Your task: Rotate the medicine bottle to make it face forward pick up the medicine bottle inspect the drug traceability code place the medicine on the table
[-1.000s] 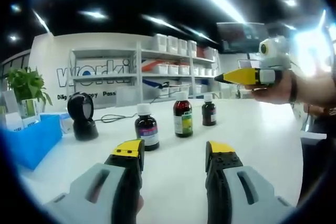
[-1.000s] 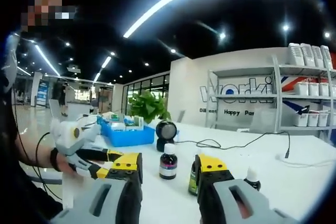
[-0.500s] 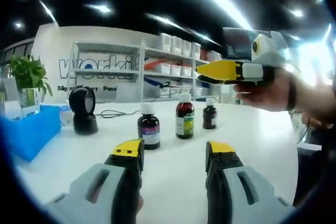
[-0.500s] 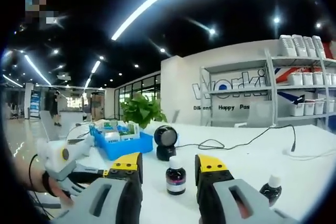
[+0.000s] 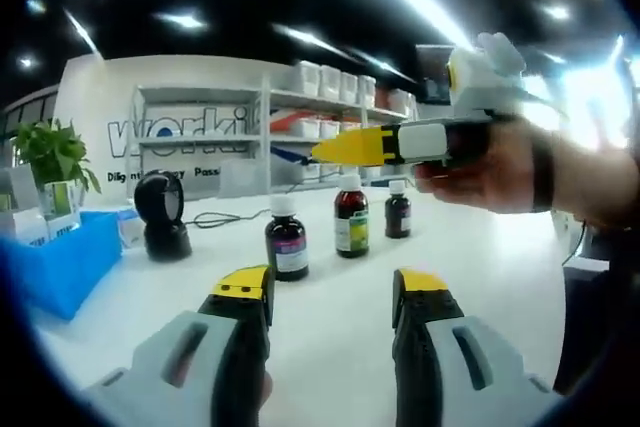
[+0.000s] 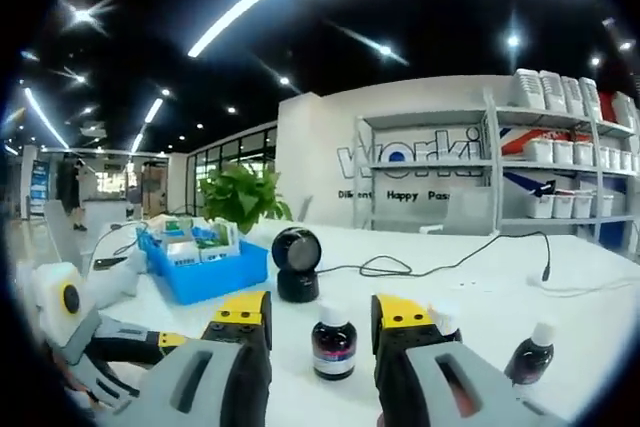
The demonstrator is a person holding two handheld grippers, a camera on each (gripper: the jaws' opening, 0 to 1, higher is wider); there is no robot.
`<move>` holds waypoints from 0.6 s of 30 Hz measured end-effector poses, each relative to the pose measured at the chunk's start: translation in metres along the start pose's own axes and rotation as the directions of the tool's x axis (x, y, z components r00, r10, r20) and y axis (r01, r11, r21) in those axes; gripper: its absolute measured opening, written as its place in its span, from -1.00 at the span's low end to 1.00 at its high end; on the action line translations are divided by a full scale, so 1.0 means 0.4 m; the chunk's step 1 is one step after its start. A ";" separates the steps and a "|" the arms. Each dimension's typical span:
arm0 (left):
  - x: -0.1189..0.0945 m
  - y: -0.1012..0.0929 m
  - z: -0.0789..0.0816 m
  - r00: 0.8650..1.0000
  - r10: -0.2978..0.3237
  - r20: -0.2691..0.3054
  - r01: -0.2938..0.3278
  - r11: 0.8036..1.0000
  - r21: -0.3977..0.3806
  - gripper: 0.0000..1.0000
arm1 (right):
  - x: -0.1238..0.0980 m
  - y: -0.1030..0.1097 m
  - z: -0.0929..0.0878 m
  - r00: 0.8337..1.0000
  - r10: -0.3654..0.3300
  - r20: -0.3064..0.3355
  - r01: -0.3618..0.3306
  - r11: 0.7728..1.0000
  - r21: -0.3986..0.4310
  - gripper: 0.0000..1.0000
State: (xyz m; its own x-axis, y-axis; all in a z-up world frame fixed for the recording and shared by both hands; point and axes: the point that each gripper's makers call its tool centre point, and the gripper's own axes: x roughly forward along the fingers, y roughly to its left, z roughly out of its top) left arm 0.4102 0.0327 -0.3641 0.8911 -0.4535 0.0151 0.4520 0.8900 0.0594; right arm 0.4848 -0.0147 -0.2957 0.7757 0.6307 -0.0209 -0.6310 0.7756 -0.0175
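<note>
— On the bench (image 5: 500, 257), what stands where?
— Three bottles in a row. From the left gripper view: a purple-label bottle (image 5: 288, 243) nearest, a green-label bottle (image 5: 350, 220) in the middle, a small bottle (image 5: 398, 211) farthest. All upright, white-capped, apart from one another.
— And the grippers?
— The left gripper (image 5: 330, 292) hangs low over the bench short of the bottles, jaws spread, nothing between them. The right gripper (image 5: 345, 147), held in a hand (image 5: 490, 172), reaches in above the bottles; whether its jaws are closed I cannot tell there. From its own view the right gripper (image 6: 320, 312) shows jaws spread, the purple-label bottle (image 6: 333, 344) seen between them but beyond the tips.
— Anything else?
— A black scanner (image 5: 163, 212) with a cable, a blue bin (image 5: 60, 262), a plant (image 5: 55, 157), shelving (image 5: 290, 137) behind.
</note>
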 end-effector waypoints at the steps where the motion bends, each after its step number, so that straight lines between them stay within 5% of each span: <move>1: -0.004 0.007 -0.001 1.000 0.000 0.001 0.000 1.000 -0.012 -0.23 | 0.006 -0.005 -0.005 1.000 -0.010 -0.006 0.010 1.000 0.007 -0.28; 4: -0.016 0.012 0.009 1.000 0.001 0.024 0.001 0.998 -0.057 -0.24 | 0.017 -0.008 -0.017 0.999 -0.036 -0.015 0.037 0.999 0.014 -0.28; 18: -0.024 0.017 0.028 0.996 0.029 0.083 -0.025 0.999 -0.045 -0.24 | 0.085 -0.012 -0.089 0.987 -0.149 -0.061 0.150 0.989 0.010 -0.30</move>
State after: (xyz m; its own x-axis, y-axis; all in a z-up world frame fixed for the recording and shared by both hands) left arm 0.4042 0.0427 -0.3525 0.8974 -0.4297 0.0998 0.4306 0.9024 0.0137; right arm 0.5141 0.0020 -0.3318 0.8595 0.5051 -0.0787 -0.5074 0.8617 -0.0103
